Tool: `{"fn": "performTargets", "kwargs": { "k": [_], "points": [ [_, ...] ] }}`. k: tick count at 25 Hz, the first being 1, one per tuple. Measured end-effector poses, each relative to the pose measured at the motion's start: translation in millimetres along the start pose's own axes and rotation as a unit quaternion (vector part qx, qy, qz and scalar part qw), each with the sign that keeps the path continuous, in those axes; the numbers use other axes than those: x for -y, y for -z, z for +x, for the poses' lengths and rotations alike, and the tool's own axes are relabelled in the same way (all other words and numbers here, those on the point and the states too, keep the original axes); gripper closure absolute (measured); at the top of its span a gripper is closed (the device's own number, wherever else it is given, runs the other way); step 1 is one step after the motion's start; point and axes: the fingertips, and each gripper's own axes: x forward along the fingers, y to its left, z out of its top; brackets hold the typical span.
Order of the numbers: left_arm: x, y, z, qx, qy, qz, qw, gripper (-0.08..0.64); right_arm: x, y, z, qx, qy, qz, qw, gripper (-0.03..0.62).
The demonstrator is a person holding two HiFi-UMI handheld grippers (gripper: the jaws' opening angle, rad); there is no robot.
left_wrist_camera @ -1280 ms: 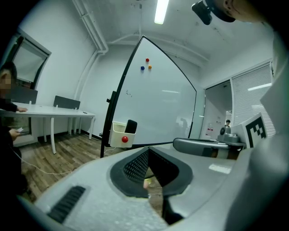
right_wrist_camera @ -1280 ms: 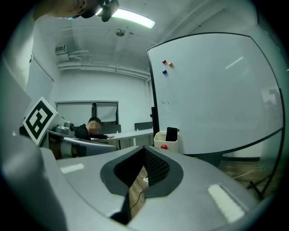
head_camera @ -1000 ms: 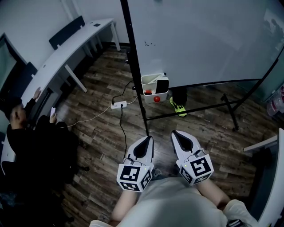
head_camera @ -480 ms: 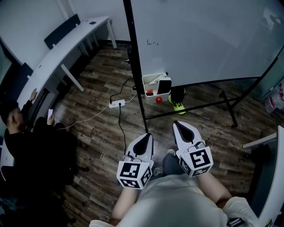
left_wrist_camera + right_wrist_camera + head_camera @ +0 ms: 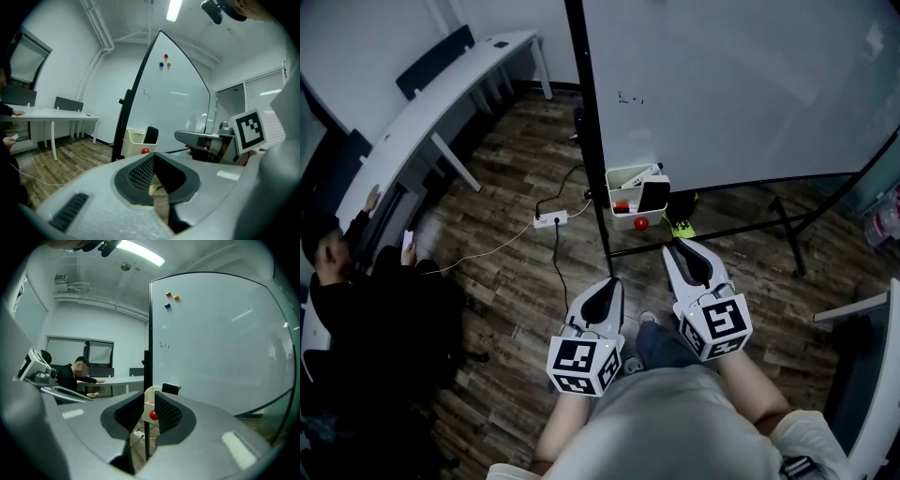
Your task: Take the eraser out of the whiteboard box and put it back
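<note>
Two empty grippers: left gripper [image 5: 612,282] fingers together, right gripper [image 5: 679,246] fingers just parting, still narrow. Right should widen before reaching the eraser [image 5: 653,193] in the whiteboard box [image 5: 623,171].

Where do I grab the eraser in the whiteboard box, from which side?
Probably the upper end of the black eraser, which stands above the rim of the white box. Come from above, jaws across its flat faces; box walls hide the rest.

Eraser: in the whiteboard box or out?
In. The black eraser stands in the white whiteboard box, its top above the rim, beside the whiteboard post.
</note>
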Motion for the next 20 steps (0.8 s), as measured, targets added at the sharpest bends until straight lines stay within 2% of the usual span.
{"fn": "performTargets", "kwargs": {
  "k": [14,20],
  "points": [
    [-24,-26,63,0.0,-0.005,0.006,1.0,0.555,39,4,62,-0.019,-0.024,0.005,1.0,0.379],
    [-34,-37,84,-0.001,-0.008,0.007,0.9999,0.555,53,5,87,-0.026,-0.024,0.002,0.999,0.344]
  ]
}}
